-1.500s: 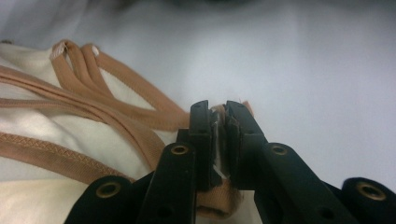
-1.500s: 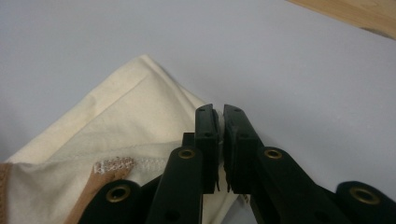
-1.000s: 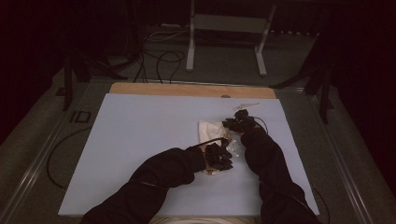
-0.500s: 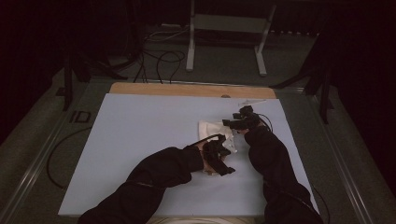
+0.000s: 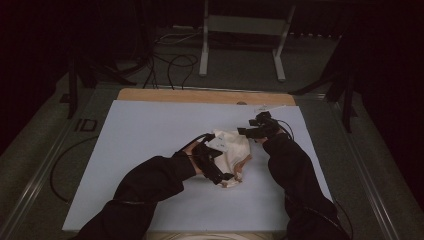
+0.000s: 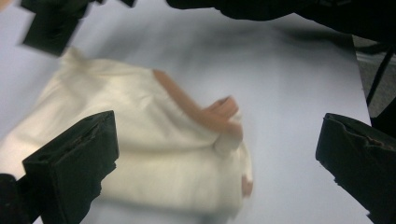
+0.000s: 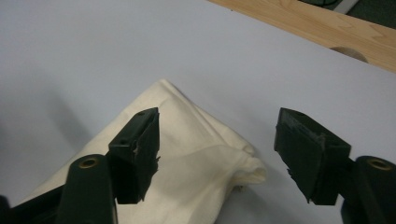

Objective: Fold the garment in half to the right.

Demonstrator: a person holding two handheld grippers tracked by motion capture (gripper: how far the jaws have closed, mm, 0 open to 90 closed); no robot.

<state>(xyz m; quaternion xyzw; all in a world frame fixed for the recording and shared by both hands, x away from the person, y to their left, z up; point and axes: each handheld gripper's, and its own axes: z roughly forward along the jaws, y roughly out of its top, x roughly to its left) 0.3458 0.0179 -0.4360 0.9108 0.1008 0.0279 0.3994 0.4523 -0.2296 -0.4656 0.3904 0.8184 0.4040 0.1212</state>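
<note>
A folded cream cloth [image 5: 234, 148] with a peach-coloured trim lies right of centre on the pale blue mat [image 5: 145, 135]. My left gripper [image 5: 216, 167] sits at the cloth's near left edge. In the left gripper view its jaws stand wide open [image 6: 217, 140] over the cloth [image 6: 140, 140] and its trim [image 6: 187, 105], holding nothing. My right gripper [image 5: 253, 131] hovers at the cloth's far right corner. In the right gripper view it is open [image 7: 219, 126] above that corner [image 7: 187, 172], with nothing between its fingers.
A wooden strip [image 5: 200, 96] runs along the mat's far edge, and a small white tag [image 5: 265, 107] lies near it. Cables [image 5: 170, 65] and a metal stand's legs [image 5: 205, 45] are on the floor beyond. The mat's left half is bare.
My left gripper has drawn back a little to the left off the cloth, and more of the cloth shows. The right gripper stays at the far corner with only a small shift.
</note>
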